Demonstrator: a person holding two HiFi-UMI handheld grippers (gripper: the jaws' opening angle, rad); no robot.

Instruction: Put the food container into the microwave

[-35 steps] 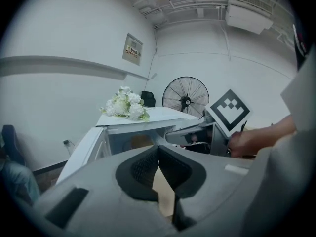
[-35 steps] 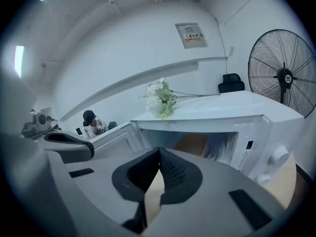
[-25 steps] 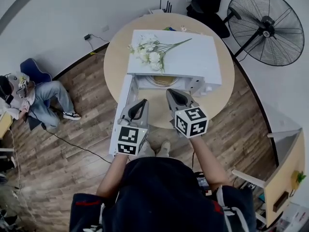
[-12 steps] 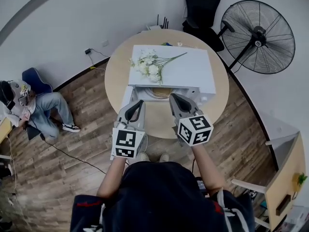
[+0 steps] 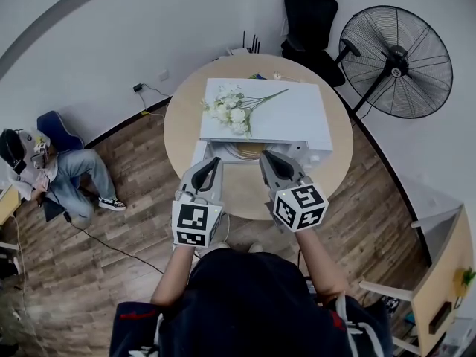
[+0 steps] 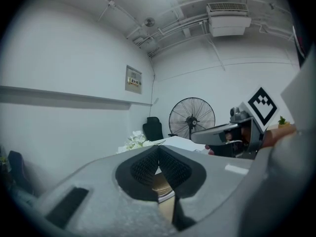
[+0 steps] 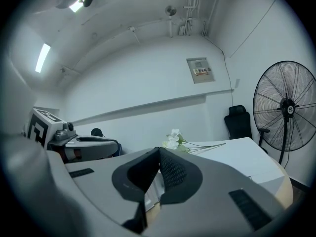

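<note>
Food container looks to us already inside the open microwave; we judge the placing done and the door next.

Fingers of our left gripper are pressed together on nothing, and those of our right gripper likewise meet with nothing between them. Both hover side by side just in front of the cavity, above the round worktop, touching neither. In the cavity we see a tan round thing, which we take for the container, though it could be the turntable. Flowers lie on the microwave's top. The next move calls for bringing one gripper to the door at the left and swinging it shut.
</note>
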